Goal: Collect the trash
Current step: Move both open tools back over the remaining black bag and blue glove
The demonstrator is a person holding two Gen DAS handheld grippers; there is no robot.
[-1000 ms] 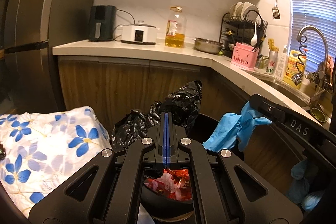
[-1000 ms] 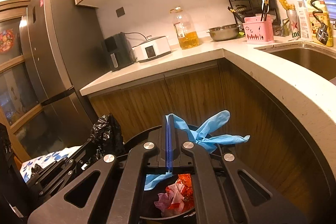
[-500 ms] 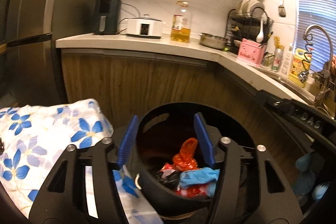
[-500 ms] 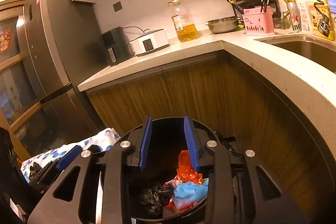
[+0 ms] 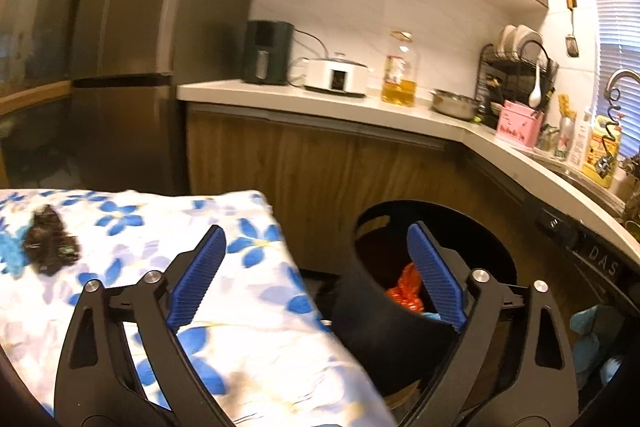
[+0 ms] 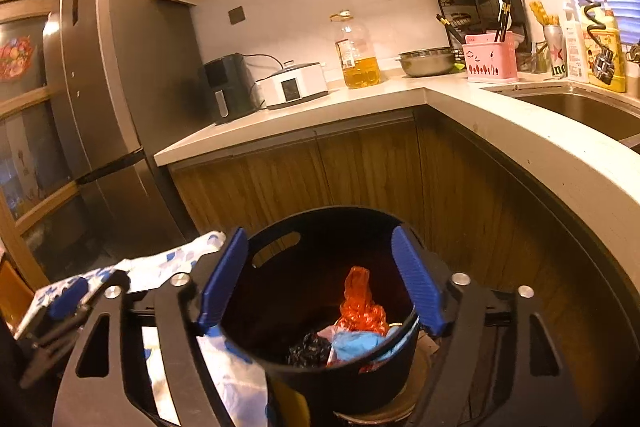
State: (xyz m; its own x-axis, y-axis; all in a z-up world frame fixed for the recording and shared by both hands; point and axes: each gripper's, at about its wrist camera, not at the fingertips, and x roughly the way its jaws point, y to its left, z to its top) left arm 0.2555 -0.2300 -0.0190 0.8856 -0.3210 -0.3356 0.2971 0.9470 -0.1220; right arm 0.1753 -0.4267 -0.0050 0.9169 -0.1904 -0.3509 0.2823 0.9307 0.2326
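Now both pairs of jaws, which were clamped shut a second ago on a black bag scrap and a blue glove, are opening wide with nothing between them; I see the left gripper (image 5: 314,275) spread across the gap between the flowered cloth (image 5: 248,307) and the black bin (image 5: 360,327), and the right gripper (image 6: 320,275) straddling the bin's mouth with its pads clear of the rim; neither has hold of anything.

Both dropped pieces now lie inside the black bin (image 6: 332,227): the crumpled black bag scrap (image 6: 308,349) and the blue glove (image 6: 356,343) sit at the near side of the heap, just beside the red plastic bag (image 6: 360,303), which stands up in the middle.

My left view has swung leftwards since then; the cloth fills its near left, and on it, at the far left, I find another black scrap (image 5: 48,247) beside a bit of blue (image 5: 10,253) cut off by the frame edge.

For room: the cloth's right edge drops off just left of the bin; the wooden cabinet fronts (image 6: 360,163) close off the far side; the counter edge (image 6: 560,163) curves round on the right, overhanging near the right gripper; above the bin it is open.
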